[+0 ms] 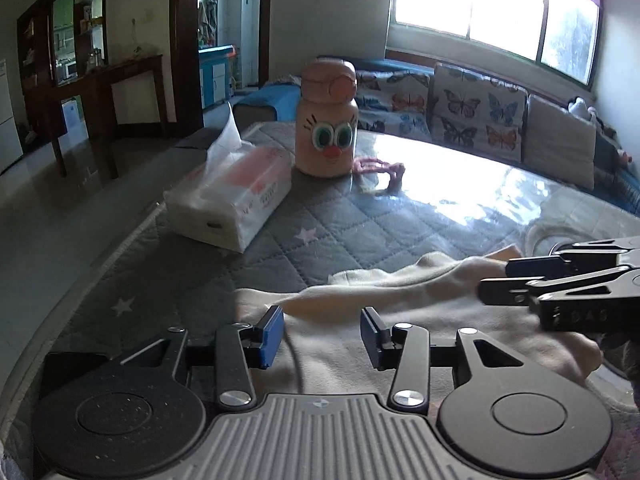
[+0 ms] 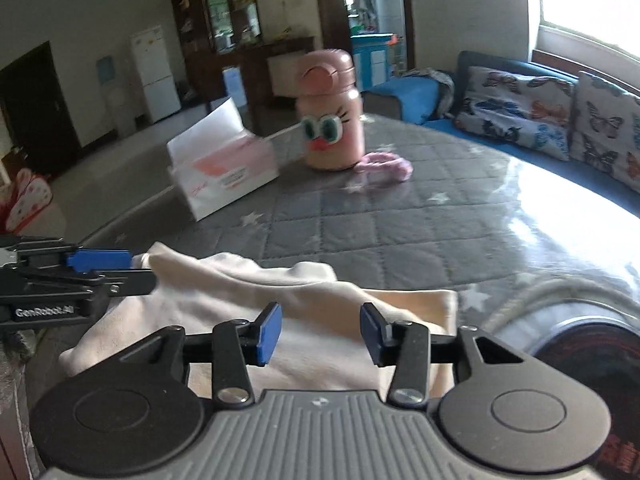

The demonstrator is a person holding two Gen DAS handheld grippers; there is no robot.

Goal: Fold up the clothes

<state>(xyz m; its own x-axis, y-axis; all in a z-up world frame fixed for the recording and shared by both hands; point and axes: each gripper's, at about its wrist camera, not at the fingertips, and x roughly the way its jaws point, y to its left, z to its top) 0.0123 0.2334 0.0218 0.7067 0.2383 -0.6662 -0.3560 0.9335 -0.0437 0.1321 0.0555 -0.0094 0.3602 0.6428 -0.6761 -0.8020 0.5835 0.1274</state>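
Meanwhile, both claws, left (image 1: 321,335) and right (image 2: 321,333), are hovering spread apart over the cream garment (image 1: 360,312) at lower frame, gripping nothing.

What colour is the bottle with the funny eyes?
Pink, with green eyes and a red nose: the bottle shows sharpest in the left wrist view.

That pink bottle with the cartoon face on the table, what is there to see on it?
The pink bottle stands upright at the far side of the quilted grey table cover. It looks like smooth plastic, with a wide domed cap bearing a round button. Its body shows two big teal eyes, lashes and a small red nose. A pink cord lies at its base; a tissue pack sits beside it. Neither gripper touches it.
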